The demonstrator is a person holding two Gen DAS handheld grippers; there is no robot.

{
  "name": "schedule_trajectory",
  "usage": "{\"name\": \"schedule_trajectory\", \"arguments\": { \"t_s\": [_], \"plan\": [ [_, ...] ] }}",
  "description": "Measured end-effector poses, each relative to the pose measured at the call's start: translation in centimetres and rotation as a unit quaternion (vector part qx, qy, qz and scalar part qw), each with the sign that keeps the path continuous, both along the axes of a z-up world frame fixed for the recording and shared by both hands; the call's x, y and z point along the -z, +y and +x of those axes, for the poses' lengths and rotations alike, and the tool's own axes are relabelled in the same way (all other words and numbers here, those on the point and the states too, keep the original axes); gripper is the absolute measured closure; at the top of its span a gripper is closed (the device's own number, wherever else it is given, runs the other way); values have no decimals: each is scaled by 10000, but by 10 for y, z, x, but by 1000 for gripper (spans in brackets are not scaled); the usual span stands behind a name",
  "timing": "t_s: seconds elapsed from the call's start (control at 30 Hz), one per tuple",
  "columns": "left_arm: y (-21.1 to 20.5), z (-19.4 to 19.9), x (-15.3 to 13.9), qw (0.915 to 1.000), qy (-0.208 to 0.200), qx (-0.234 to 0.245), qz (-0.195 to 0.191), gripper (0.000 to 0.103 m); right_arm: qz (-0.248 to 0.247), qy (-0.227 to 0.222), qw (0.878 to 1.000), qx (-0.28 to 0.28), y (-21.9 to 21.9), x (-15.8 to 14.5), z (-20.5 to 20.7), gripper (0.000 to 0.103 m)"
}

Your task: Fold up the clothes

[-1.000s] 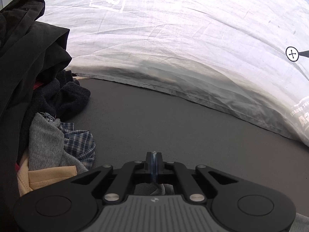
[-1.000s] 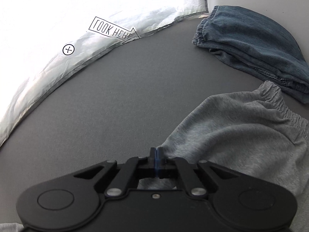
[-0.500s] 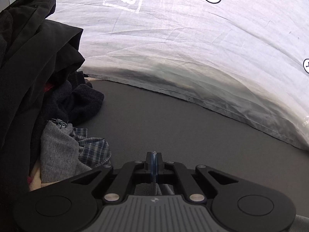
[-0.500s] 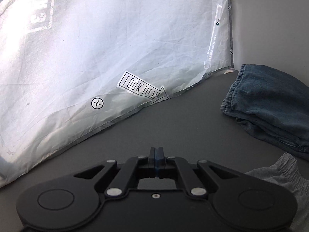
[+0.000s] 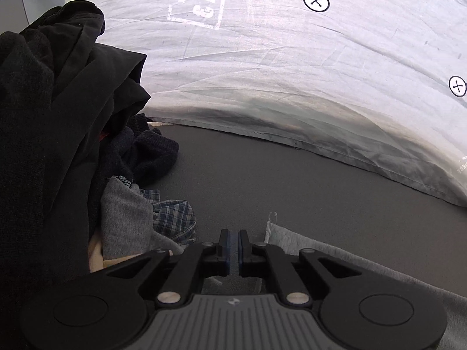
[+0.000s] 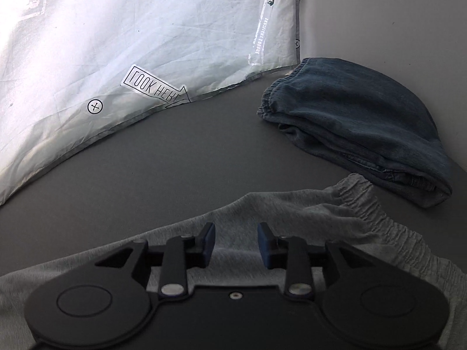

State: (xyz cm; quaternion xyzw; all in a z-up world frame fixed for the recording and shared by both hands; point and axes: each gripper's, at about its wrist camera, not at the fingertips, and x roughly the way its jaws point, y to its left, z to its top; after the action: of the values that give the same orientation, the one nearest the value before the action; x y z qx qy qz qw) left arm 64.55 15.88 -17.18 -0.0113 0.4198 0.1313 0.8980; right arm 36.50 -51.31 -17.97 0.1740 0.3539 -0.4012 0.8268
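So we've got both grippers over the grey sweatpants, which lie flat on the dark grey surface. Their elastic waistband is off to the right in the right wrist view, nearly touching a folded pair of blue denim pants just beyond it.

The right gripper has just been opening. Its blue pads stand well apart with only the grey fabric lying below them, nothing pinched.

The left gripper has also just been opening, but only a crack. We see a narrow slit between its pads and nothing caught in it. The edge of the sweatpants lies just right of its fingertips, with a bit of white drawstring sticking up at the corner.

On the left there's a heap of unfolded clothes: black stuff on top, a dark knit, something grey and a plaid shirt. Behind it all hangs a white printed sheet.
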Motion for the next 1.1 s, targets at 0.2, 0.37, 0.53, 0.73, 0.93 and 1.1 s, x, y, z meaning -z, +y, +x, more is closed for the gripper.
{"name": "schedule_trajectory", "arguments": {
  "t_s": [0.2, 0.37, 0.53, 0.73, 0.93, 1.1],
  "plan": [
    [-74, -88, 1, 9977, 462, 383, -320, 75, 96, -54, 9998, 166, -27, 1, -46, 61],
    [-146, -166, 17, 9907, 975, 599, -733, 71, 120, -133, 9998, -32, -44, -1, -78, 57],
    [-215, -226, 26, 9849, 1193, 1127, -549, 68, 70, -183, 9988, -458, -61, 0, -98, 56],
    [-267, -263, 31, 9853, 1211, 1174, -272, 64, 145, -400, 9971, -632, -93, -4, -122, 53],
    [-273, -264, 32, 9918, 1112, 570, -284, 62, 214, -374, 9943, -972, -133, 0, -126, 53],
    [-272, -268, 33, 9944, 1020, 76, -274, 50, 320, -143, 9884, -1476, -152, 20, -107, 53]
  ]
}}
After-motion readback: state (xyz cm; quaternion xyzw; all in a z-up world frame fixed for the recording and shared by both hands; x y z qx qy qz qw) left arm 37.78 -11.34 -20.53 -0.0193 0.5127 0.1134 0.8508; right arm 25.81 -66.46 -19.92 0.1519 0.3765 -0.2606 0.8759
